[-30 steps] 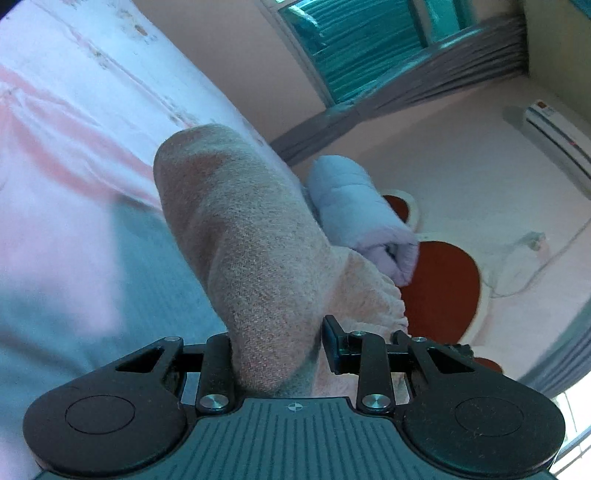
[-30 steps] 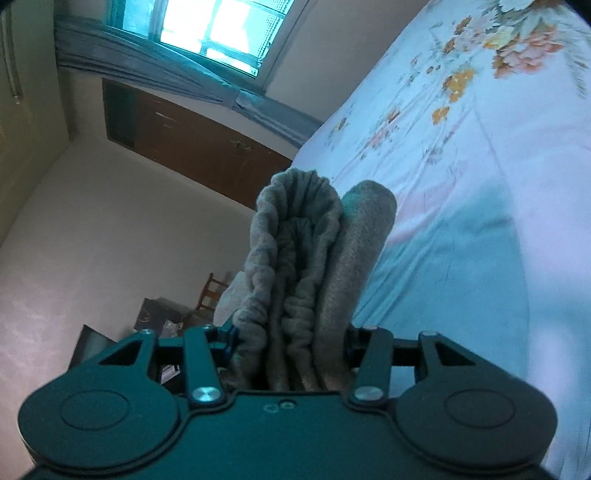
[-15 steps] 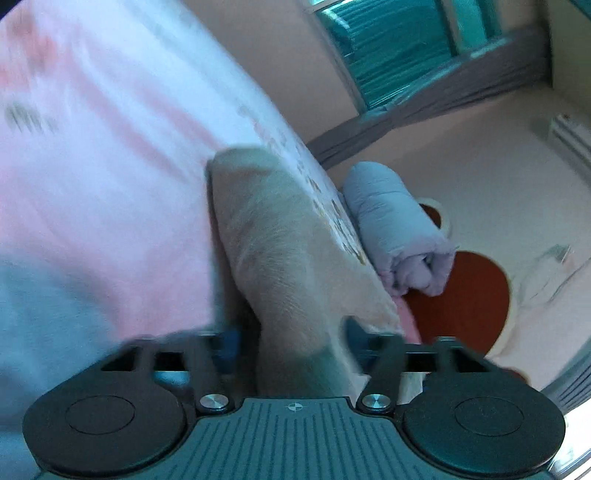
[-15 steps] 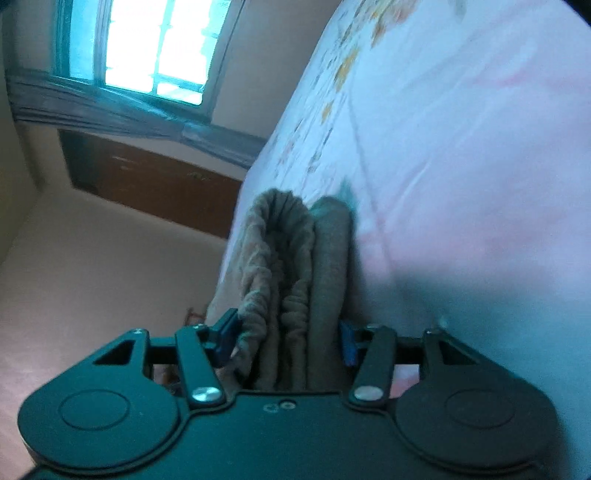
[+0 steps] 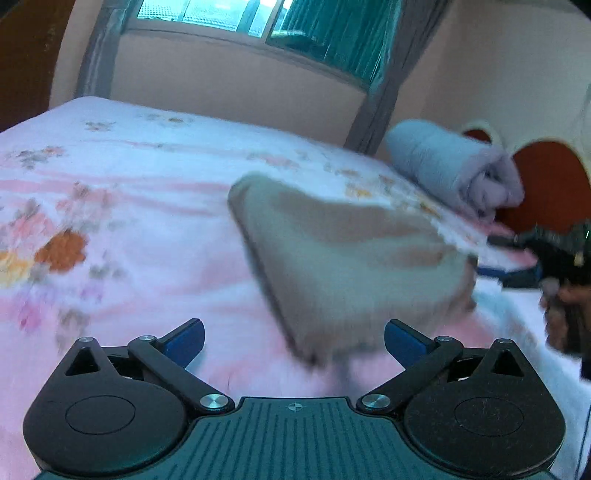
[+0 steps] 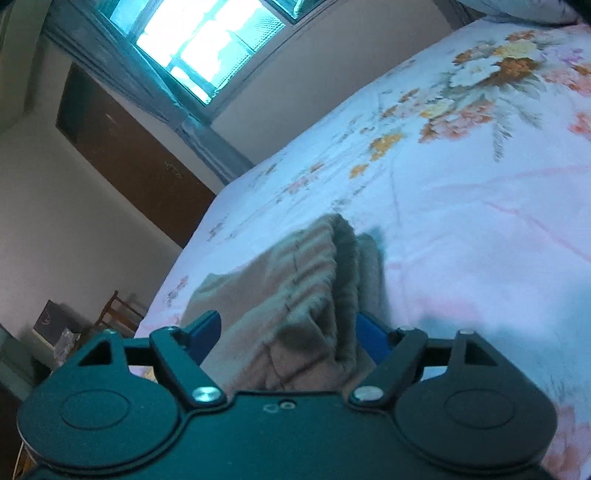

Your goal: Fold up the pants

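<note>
The beige knit pants (image 5: 343,258) lie folded on the floral bedsheet (image 5: 129,206). My left gripper (image 5: 293,339) is open, its blue pads spread wide, just in front of the near edge of the pants and holding nothing. In the right wrist view the pants (image 6: 295,295) show their ribbed waistband between the fingers. My right gripper (image 6: 288,332) is open, with the cloth lying loose between its pads. The right gripper and the hand holding it also show at the right edge of the left wrist view (image 5: 554,254).
A rolled lavender blanket (image 5: 454,166) lies at the far right of the bed by a red headboard (image 5: 546,184). A window with grey curtains (image 5: 258,22) is behind the bed. A brown door (image 6: 129,155) and a chair (image 6: 118,314) stand beyond the bed's edge.
Both grippers have lowered the pants onto the bed and opened. The pants now rest flat on the sheet, and both grippers have drawn back a little.
</note>
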Available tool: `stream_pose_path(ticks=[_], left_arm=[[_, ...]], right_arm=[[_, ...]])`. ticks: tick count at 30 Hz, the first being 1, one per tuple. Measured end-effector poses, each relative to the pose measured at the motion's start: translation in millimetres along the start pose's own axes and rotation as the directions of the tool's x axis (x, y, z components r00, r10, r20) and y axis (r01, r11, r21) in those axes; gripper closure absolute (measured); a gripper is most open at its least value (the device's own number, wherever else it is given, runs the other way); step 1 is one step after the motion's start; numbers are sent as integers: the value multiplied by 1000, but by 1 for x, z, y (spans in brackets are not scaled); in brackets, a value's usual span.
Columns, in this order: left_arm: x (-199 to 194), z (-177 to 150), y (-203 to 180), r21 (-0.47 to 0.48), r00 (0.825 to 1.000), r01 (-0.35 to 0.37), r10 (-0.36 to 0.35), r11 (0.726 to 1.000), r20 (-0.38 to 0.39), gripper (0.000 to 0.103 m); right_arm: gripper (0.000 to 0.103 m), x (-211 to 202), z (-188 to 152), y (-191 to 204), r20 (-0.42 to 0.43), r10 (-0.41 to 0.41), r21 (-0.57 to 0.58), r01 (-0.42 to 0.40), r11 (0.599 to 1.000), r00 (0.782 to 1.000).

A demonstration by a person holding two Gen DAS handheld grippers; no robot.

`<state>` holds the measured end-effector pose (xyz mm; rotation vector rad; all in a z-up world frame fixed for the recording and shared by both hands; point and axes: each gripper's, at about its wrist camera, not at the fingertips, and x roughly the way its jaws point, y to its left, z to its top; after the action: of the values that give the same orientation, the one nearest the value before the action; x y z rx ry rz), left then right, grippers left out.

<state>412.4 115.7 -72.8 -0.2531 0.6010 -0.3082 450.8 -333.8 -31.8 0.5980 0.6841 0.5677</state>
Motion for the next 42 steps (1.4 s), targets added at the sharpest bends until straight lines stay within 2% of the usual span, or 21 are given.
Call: stream_pose_path(ticks=[3,6,7,8,9,12,15,16,17,19,27,29,30,31,32,34,37,39,40,41,42], left_arm=[[5,-16,-13,48,994,-70,73,996,-79,0],[19,-14,-29,78,981,-172,178,982,-82,0],[25,-13,-33,79,961,-256,262,963,-84,0],[28,-12,-37,76,933,-347,352,935,-78,0],[29,-11,-37,52,922,-378,381,924,-64,0],[28,-14,-35,-88,911,-413,410,906,-52,0],[38,-17,-40,-79,882,-472,470,878,-37,0],[38,-19,-35,-102,879,-477,476,873,-37,0],[35,-22,-24,-161,884,-465,465,871,-42,0],[30,-28,-14,-185,896,-443,443,877,-44,0],[19,-30,-9,-134,921,-390,385,911,-60,0],[10,-32,-9,-116,919,-394,387,912,-73,0],[4,-33,-8,-99,911,-412,405,906,-79,0],[-5,-35,-8,-79,892,-452,447,889,-74,0],[-15,-36,-6,-89,889,-458,454,884,-68,0],[-34,-33,0,-178,908,-417,418,891,-34,0],[-34,-11,-9,-211,913,-392,407,896,33,0],[-18,7,-20,-192,919,-379,393,905,41,0],[-7,12,-27,-159,916,-389,399,908,35,0],[5,14,-32,-118,909,-412,416,904,15,0],[20,11,-35,-66,894,-448,447,891,-32,0]], right_arm=[[28,6,-8,-10,-19,-11,37,12,999,1000],[28,12,-16,-13,-14,-34,66,35,997,999],[28,13,-18,-12,-7,-45,82,45,996,999],[27,14,-21,-10,0,-59,89,59,994,998],[27,15,-23,-7,7,-66,92,65,994,998],[24,16,-30,6,33,-65,72,62,995,997],[20,19,-34,18,53,-82,32,81,996,995],[22,22,-34,19,55,-99,22,98,995,994],[24,24,-34,19,53,-135,16,135,991,989],[24,28,-31,16,32,-227,16,227,974,973],[24,30,-25,-1,-36,-280,-8,280,960,959],[24,26,-23,-3,-39,-300,-13,300,954,953],[24,21,-22,-1,-34,-315,-15,315,949,948],[25,15,-21,0,-25,-325,-14,325,946,945],[26,8,-20,1,-13,-318,-6,318,948,948],[25,-8,-20,12,53,-258,-21,259,966,965],[25,-10,-21,39,117,-202,-101,214,972,972],[24,5,-25,64,133,-227,-208,251,945,965],[21,16,-29,76,135,-261,-274,289,917,956],[17,28,-35,87,136,-310,-354,339,872,941],[15,41,-41,94,144,-380,-437,403,804,914]])
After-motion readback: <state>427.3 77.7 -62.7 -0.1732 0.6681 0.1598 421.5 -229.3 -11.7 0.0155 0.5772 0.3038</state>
